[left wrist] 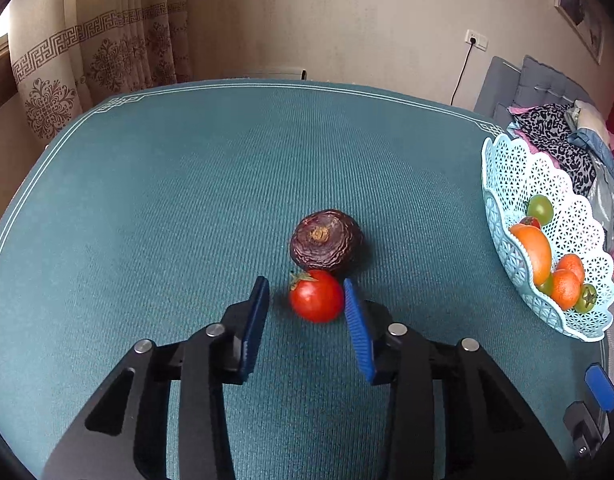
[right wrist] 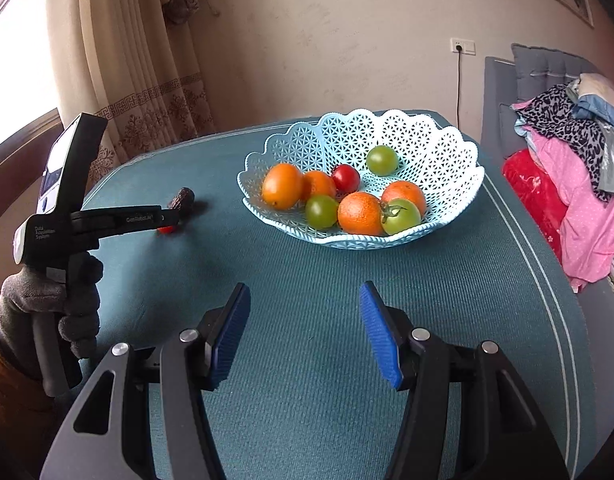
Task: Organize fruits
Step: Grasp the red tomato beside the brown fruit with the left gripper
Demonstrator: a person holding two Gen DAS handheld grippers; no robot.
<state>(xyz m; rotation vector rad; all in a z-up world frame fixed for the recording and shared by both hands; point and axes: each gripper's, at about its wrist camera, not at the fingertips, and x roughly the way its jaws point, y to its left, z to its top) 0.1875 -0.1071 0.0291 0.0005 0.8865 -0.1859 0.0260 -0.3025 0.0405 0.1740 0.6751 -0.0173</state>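
A red tomato [left wrist: 317, 297] lies on the teal tablecloth [left wrist: 187, 220], touching a dark wrinkled fruit [left wrist: 326, 240] just behind it. My left gripper [left wrist: 305, 282] straddles the tomato: the right pad touches its side, and a gap shows at the left pad. From the right wrist view, the left gripper [right wrist: 169, 220] reaches down to the tomato [right wrist: 166, 229] beside the dark fruit [right wrist: 182, 197], held by a gloved hand [right wrist: 67, 300]. My right gripper [right wrist: 305, 287] hovers open over bare cloth, in front of the pale blue basket [right wrist: 347, 242].
The lattice basket [left wrist: 491, 200] at the table's right holds several oranges, green tomatoes and one red tomato. A pile of clothes [right wrist: 567, 168] lies on a grey sofa beyond the table's right edge. Curtains [left wrist: 107, 60] hang at the far left.
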